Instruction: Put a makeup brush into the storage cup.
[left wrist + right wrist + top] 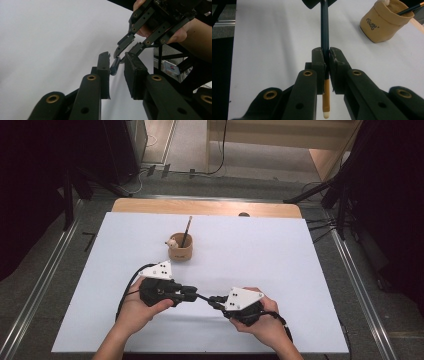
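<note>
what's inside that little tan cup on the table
A dark pencil stands tilted in the tan cup, with a small cream figure at its rim. The cup's wall hides whatever lies lower inside.

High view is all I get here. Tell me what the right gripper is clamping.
Observer: The right gripper is shut on the shaft of a dark pencil. The pencil's tan end, with a white tip, pokes out behind the jaws.
Operator: Report the left gripper.
Observer: The left gripper has the pencil's other end between its jaws. A gap shows beside it, so it is not clamped.
Operator: Describe the cup.
Observer: The tan cup has dark lettering on its side, too blurred to read.
</note>
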A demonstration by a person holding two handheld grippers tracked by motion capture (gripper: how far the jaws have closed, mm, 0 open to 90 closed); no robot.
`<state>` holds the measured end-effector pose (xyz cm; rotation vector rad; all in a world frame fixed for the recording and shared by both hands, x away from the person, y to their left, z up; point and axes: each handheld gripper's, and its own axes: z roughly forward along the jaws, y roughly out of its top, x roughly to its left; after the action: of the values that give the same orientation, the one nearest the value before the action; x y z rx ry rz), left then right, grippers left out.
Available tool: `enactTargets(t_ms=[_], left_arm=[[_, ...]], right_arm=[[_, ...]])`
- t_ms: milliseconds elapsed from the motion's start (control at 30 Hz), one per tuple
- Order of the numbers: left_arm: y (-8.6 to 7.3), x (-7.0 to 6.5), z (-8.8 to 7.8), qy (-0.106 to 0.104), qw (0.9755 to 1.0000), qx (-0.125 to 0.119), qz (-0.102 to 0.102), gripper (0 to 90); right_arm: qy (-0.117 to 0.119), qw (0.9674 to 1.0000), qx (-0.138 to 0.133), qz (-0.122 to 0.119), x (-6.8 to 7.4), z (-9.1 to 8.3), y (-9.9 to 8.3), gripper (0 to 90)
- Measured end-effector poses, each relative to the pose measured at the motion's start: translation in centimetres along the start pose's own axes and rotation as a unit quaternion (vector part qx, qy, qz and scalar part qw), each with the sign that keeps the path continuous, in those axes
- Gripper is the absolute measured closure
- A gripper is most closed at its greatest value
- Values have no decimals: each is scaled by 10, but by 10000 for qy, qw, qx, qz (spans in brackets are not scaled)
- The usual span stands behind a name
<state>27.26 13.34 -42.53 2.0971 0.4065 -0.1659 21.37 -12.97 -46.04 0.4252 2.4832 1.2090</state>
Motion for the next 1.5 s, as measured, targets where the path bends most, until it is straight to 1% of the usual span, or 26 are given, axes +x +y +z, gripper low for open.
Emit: enactTargets(t_ms=[67,133,200,267,333,367,433,467,533,600,667,700,767,800,833,867,933,1000,1033,1100,1167,1200,1267,1300,1400,1500], left_arm=[[0,0,0,-26,10000,-8,-3,811],[0,1,0,-153,9999,-23,-22,850],[0,1,1,-139,9999,-1,9,860],[-1,1,1,-126,9999,16,51,861],[-1,0,1,-35,10000,-3,72,862],[-1,0,0,-7,10000,-48,74,862],[-1,0,0,74,9999,-120,87,862],[-1,0,-1,111,9998,-152,91,862],[-2,0,0,181,9995,-206,127,863],[-2,-1,0,262,9993,-237,157,862],[-3,-1,1,317,9990,-272,168,863],[-3,-1,1,324,9989,-297,169,863],[-4,-1,0,386,9985,-333,180,862],[-4,0,-1,423,9982,-403,163,862],[-4,0,-1,458,9979,-429,164,862],[-5,0,-2,491,9975,-480,150,862],[-6,0,-2,592,9966,-548,158,862],[-7,0,-2,683,9956,-629,136,863],[-7,0,-2,731,9950,-676,127,863],[-8,0,-3,813,9937,-763,127,863],[-9,-1,-2,903,9921,-862,127,863],[-9,-2,-2,943,9913,-911,127,863],[-9,-3,-1,1022,9898,-987,133,863],[-10,-3,-1,1055,9893,-999,137,863],[-10,-3,-2,1124,9876,-1085,127,863],[-11,-2,-3,1163,9869,-1111,107,863]], right_arm=[[5,10000,22,-53,1,0,0,846],[-1,9999,31,-115,1,1,0,846],[7,9998,28,-181,1,1,0,845],[45,9999,42,-102,0,2,-1,840],[49,10000,-9,22,-1,2,-3,803],[33,10000,-41,77,-3,2,-4,763],[-3,9993,-195,324,-5,0,-5,680],[-5,9983,-300,509,-6,-1,-6,654],[-44,9963,-418,743,-7,-1,-7,556],[-224,9942,-521,911,-6,0,-7,452],[-410,9924,-557,1023,-6,0,-6,386],[-454,9909,-582,1127,-7,0,-6,362],[-544,9871,-633,1366,-10,-1,-7,307],[-576,9850,-625,1499,-11,-1,-7,278],[-646,9807,-636,1733,-12,-2,-8,236],[-687,9781,-651,1854,-13,-3,-9,202],[-823,9700,-708,2176,-16,-5,-10,133],[-906,9616,-773,2474,-17,-8,-11,112],[-899,9587,-800,2578,-17,-9,-11,65],[-871,9543,-837,2734,-18,-9,-11,36],[-895,9492,-871,2888,-17,-10,-11,14],[-914,9473,-907,2932,-17,-10,-11,8],[-962,9423,-930,3069,-16,-10,-10,0],[-947,9390,-954,3165,-16,-10,-10,0],[-884,9311,-1033,3384,-15,-10,-9,0],[-845,9265,-1079,3505,-14,-10,-9,0]])
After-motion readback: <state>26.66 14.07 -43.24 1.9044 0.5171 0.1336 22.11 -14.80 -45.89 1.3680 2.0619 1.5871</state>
